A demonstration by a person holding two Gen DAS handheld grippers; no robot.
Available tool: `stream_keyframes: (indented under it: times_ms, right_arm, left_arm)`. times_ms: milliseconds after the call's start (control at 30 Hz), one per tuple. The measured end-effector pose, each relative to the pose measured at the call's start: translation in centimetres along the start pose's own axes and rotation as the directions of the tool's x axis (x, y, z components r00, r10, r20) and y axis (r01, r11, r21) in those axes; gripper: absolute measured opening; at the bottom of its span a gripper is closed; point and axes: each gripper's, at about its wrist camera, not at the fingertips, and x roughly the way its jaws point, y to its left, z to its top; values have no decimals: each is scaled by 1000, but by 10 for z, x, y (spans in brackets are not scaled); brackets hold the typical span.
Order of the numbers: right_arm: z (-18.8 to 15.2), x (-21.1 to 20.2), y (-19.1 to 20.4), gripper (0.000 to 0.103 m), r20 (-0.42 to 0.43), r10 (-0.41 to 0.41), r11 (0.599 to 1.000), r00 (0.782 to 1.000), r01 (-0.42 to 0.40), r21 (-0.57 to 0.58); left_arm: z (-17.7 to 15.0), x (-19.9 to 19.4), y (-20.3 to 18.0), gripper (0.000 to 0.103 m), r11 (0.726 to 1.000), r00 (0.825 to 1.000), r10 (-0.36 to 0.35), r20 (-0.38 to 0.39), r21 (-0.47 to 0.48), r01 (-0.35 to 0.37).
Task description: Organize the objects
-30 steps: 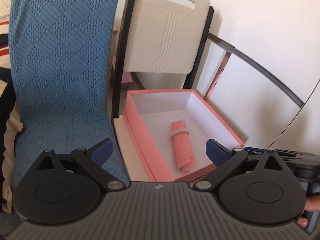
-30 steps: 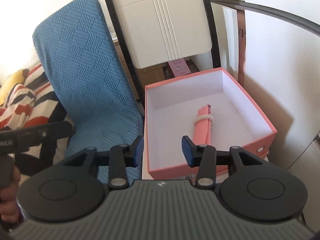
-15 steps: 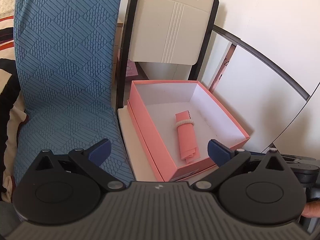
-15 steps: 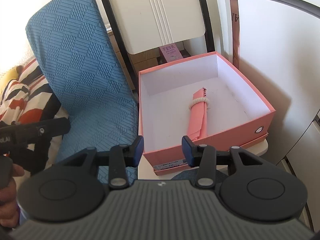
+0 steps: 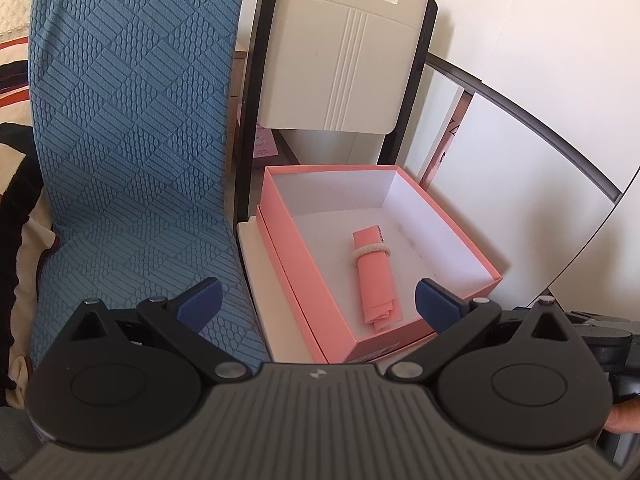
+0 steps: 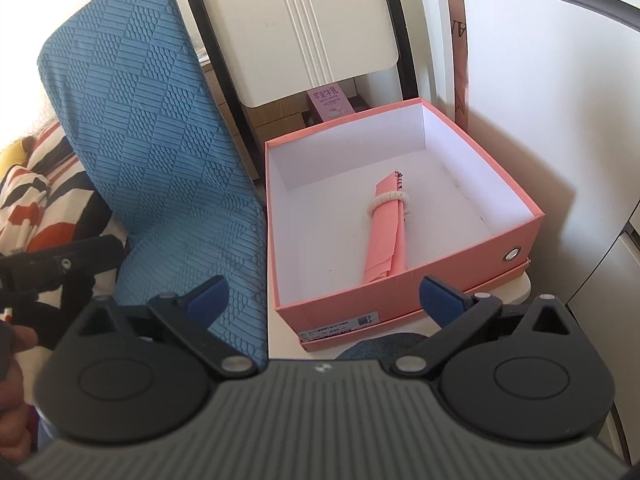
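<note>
A pink box (image 5: 304,280) (image 6: 400,296) with a white inside sits open on a white chair seat (image 5: 260,280). Inside it lies a rolled pink cloth (image 5: 376,276) (image 6: 390,224) bound by a white band. My left gripper (image 5: 316,300) hovers open before the box's near corner, nothing between its blue pads. My right gripper (image 6: 324,294) is short of the box's front wall; its jaws are opening wide, with only the box's front edge seen between them, untouched.
A blue textured chair back (image 5: 132,140) (image 6: 160,152) stands left of the box. A white folding chair back (image 5: 344,60) (image 6: 300,28) rises behind it. A white panel with a dark rail (image 5: 520,184) flanks the right. A striped cloth (image 6: 36,188) lies far left.
The right gripper's jaws have swung from narrowly apart to wide apart. Both views have drawn back slightly, and the box shows more fully. The rolled cloth stays put.
</note>
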Motion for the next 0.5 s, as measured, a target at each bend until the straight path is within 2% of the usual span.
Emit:
stream_keyframes:
  times_ms: [500]
  right_arm:
    - [-3, 0, -1, 103, 5, -15, 1000, 1000, 15, 5]
  left_arm:
    - [-1, 3, 0, 103, 1000, 1000, 6, -21, -4, -6]
